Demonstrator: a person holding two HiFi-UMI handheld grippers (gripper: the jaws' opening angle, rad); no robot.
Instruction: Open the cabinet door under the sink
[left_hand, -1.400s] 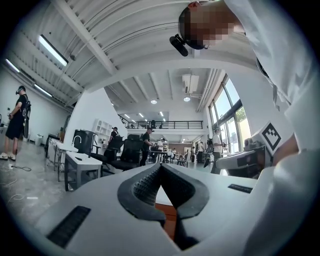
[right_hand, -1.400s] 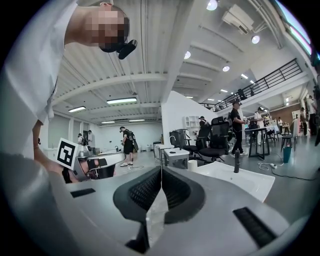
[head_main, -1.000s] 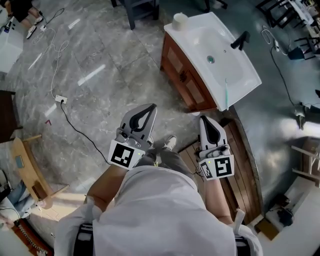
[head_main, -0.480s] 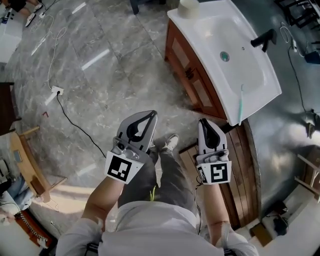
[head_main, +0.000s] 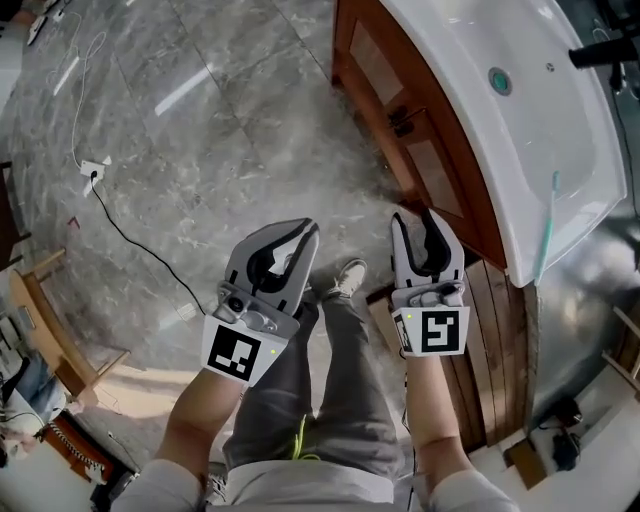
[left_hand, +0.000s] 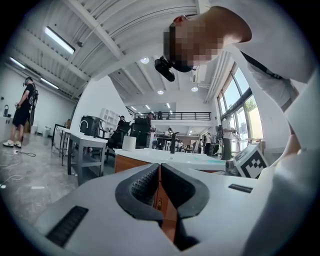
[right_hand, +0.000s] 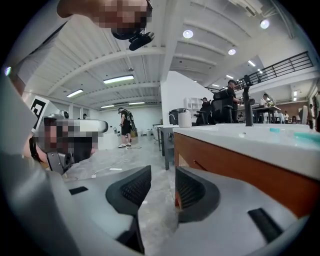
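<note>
A brown wooden cabinet (head_main: 375, 65) stands under the white sink (head_main: 520, 130), with its two doors shut and dark handles (head_main: 402, 122) between them. My left gripper (head_main: 306, 232) is held over the grey floor, left of the cabinet, with its jaws shut and empty. My right gripper (head_main: 418, 222) hovers just short of the cabinet's near door (head_main: 440, 175), open with nothing between its fingers. In the right gripper view the cabinet front (right_hand: 240, 165) rises close on the right of the right gripper (right_hand: 162, 172). In the left gripper view the cabinet (left_hand: 132, 162) shows beyond the left gripper (left_hand: 159, 167).
A teal toothbrush (head_main: 547, 225) lies on the sink's near rim and a black tap (head_main: 605, 52) stands at its back. A wooden slatted platform (head_main: 495, 350) lies under my right arm. A cable with a power strip (head_main: 95, 170) crosses the floor at left, near a wooden stool (head_main: 50, 320).
I have stepped closer to the sink, so the cabinet now looms larger and nearer both grippers. The right gripper's jaws have parted; the left stays shut.
</note>
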